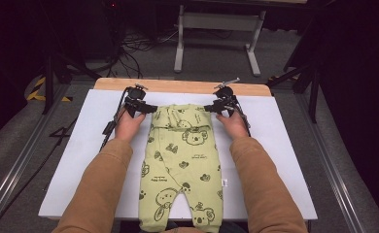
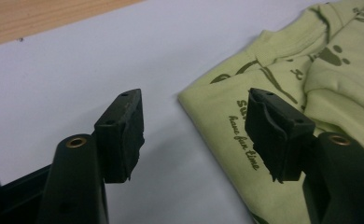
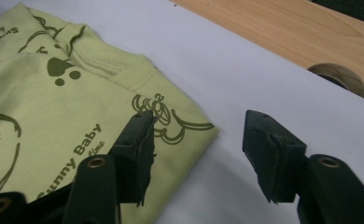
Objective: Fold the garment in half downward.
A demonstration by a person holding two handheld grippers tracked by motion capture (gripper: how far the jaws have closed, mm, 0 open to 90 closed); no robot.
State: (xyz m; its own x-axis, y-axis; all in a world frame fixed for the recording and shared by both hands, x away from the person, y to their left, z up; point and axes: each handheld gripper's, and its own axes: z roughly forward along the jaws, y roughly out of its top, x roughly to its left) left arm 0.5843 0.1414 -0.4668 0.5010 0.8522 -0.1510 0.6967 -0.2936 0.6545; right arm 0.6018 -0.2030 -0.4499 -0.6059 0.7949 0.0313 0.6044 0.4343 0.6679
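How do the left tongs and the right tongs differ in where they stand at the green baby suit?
The left tongs stand at the suit's left shoulder corner, the right tongs at its right corner. In the left gripper view, the right-hand jaw is over the cloth and the other over the white sheet; in the right gripper view, it is reversed. Both are open, each straddling a corner edge, and neither pinches cloth yet.

A wooden table [image 1: 178, 86] carries a white sheet [image 1: 80, 145] (green baby romper [image 1: 180, 165] spread flat).

Soft matt cotton romper [image 1: 180, 165], smooth white mat [image 1: 275, 145], pale wood table edge [image 1: 178, 86]
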